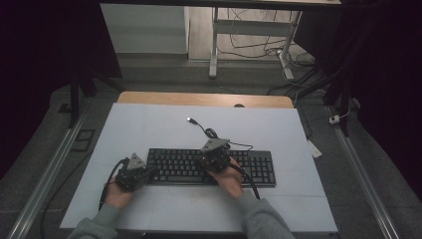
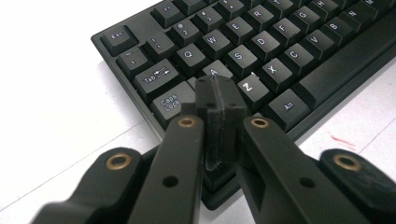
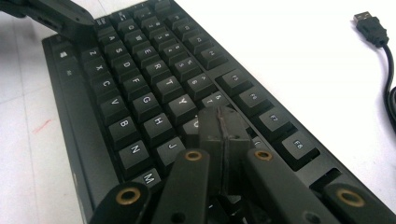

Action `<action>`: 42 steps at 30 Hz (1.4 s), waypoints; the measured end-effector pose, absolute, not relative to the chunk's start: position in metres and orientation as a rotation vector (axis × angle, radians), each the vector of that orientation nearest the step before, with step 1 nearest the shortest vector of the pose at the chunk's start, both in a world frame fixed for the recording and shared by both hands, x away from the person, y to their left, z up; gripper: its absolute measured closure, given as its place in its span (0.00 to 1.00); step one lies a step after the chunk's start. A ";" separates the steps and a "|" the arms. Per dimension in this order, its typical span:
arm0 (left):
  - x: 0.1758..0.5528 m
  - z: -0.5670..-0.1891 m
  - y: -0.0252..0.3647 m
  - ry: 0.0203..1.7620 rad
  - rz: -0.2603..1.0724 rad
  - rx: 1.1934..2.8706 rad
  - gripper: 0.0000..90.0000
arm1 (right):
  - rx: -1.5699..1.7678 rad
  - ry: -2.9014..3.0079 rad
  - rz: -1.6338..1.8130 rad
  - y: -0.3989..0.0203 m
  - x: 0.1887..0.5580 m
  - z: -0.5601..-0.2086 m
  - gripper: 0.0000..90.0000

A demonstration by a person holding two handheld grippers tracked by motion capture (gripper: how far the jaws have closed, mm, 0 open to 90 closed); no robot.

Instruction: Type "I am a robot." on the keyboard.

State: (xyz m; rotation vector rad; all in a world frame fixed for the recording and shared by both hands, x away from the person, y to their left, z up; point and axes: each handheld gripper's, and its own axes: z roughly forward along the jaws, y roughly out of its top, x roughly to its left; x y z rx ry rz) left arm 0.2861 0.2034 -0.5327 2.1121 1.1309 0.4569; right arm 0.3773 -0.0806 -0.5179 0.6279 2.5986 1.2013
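Keyboard (image 1: pixel 211 167): on the table (image 1: pixel 149 124), centre, before me. My left gripper (image 1: pixel 133 173) at its left end; my right gripper (image 1: pixel 215 154) over its middle. USB plug (image 1: pixel 191 120) behind it.

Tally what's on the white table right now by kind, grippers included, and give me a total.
Keyboard, black: 1
USB cable, black, plug lying loose behind the keyboard: 1
Grippers, both with jaws shut over the keys: 2 (left gripper, right gripper)
Total: 4
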 end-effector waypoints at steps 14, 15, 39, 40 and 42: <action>0.286 -0.532 0.204 1.132 0.461 2.107 0.99 | 0.625 2.593 1.186 -0.080 0.376 -0.517 1.00; 0.286 -0.532 0.204 1.128 0.466 2.105 0.99 | 0.626 2.586 1.204 -0.080 0.376 -0.516 1.00; 0.278 -0.522 0.214 1.132 0.489 1.976 0.63 | 0.673 2.525 1.297 -0.133 0.362 -0.495 0.63; 0.278 -0.522 0.214 1.136 0.488 1.972 0.61 | 0.675 2.528 1.295 -0.136 0.362 -0.495 0.62; 0.278 -0.522 0.215 1.140 0.487 1.965 0.58 | 0.685 2.519 1.301 -0.142 0.360 -0.495 0.61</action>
